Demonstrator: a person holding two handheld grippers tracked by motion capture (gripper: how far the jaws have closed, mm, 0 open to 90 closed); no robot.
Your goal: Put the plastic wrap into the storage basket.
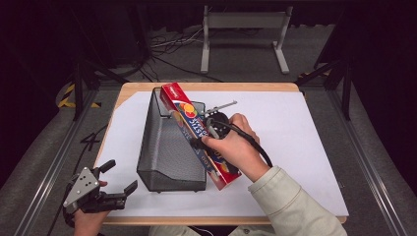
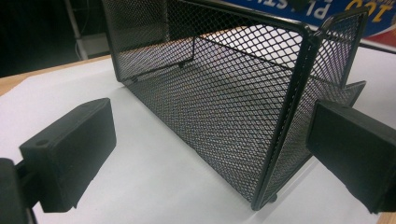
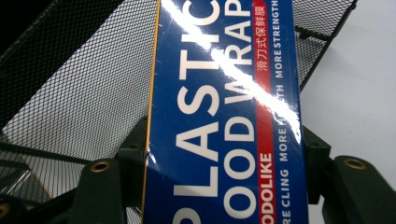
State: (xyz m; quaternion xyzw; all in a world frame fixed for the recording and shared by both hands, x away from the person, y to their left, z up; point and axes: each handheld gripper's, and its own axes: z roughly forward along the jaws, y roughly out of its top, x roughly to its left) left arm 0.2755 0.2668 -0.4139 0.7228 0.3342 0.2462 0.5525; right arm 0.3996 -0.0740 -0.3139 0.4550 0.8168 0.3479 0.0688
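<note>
Black mesh basket (image 1: 169, 147) mid-frame; right gripper (image 1: 209, 129) clamped on plastic wrap box (image 1: 196, 129), slanted over basket's right rim, not yet inside; left gripper (image 1: 115, 178) wide open, empty, lower left

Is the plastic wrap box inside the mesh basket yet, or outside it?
Partly in: the plastic wrap box, clamped by the right gripper, slants over the mesh basket rim, near end outside.

We see a long plastic wrap box (image 1: 196, 129), blue and red with white letters, which lies tilted along the right wall of a black wire mesh basket (image 1: 164, 147). The basket stands on the white sheet, open on top.
</note>
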